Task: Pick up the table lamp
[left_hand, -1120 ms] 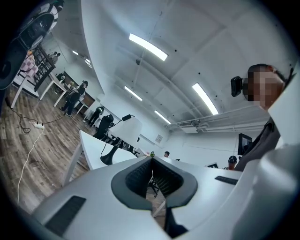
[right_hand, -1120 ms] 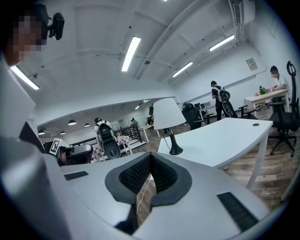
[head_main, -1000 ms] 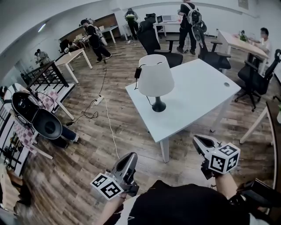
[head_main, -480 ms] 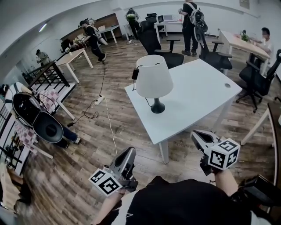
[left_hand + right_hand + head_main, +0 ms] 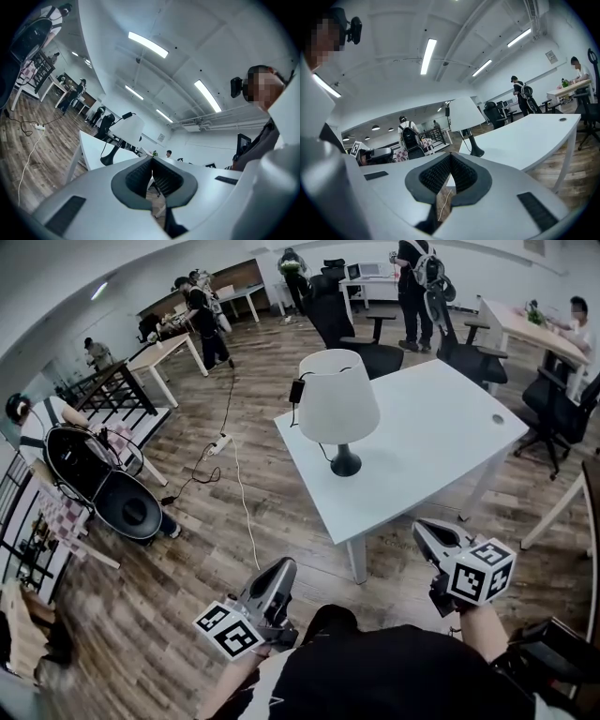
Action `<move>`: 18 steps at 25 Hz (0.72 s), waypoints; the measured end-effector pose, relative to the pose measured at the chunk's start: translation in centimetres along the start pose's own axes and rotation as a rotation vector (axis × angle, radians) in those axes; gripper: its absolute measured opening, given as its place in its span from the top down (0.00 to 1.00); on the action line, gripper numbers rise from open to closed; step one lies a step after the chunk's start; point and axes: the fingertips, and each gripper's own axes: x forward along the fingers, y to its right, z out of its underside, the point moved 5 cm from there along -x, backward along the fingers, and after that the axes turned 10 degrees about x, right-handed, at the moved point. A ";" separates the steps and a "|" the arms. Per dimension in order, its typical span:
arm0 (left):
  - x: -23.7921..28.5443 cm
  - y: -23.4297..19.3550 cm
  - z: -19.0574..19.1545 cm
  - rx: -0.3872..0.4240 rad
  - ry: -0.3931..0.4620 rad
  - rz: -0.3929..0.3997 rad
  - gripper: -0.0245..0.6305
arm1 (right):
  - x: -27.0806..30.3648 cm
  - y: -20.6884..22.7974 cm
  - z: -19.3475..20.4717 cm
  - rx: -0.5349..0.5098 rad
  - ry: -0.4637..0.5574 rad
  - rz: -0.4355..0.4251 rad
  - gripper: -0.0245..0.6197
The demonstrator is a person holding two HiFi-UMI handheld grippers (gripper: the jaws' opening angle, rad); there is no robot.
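The table lamp (image 5: pixel 338 402), white shade on a black stem and round black base, stands upright near the left end of a white table (image 5: pixel 422 437). It also shows in the left gripper view as the lamp (image 5: pixel 123 136) and in the right gripper view as the lamp (image 5: pixel 464 117). My left gripper (image 5: pixel 281 570) hangs over the floor short of the table's near corner, jaws shut and empty. My right gripper (image 5: pixel 424 532) is held just before the table's near edge, also shut with nothing in it. Both are well short of the lamp.
A black cord (image 5: pixel 302 395) hangs from the lamp; a power strip (image 5: pixel 221 442) and white cable lie on the wood floor at left. Office chairs (image 5: pixel 352 329) stand behind the table. Several people (image 5: pixel 202 320) move at the far end. A stroller (image 5: pixel 94 484) sits at left.
The view has shifted slightly; the lamp and table sit a little farther right in the picture. My right gripper has edged a little toward the table. The left has barely moved.
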 end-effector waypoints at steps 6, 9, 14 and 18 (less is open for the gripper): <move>0.8 -1.4 0.0 -0.042 -0.004 0.002 0.94 | 1.1 0.9 0.4 0.017 -0.005 -0.002 0.94; 1.8 -2.1 -0.1 -0.049 -0.008 0.024 0.94 | 1.6 0.6 -0.6 0.026 0.010 0.010 0.94; 3.9 -3.9 -0.2 -0.040 -0.014 0.051 0.94 | 2.2 2.6 -1.1 0.004 0.033 0.030 0.94; 7.2 -6.3 -1.0 -0.096 -0.004 0.056 0.94 | 2.9 4.1 -2.1 0.010 0.039 0.068 0.94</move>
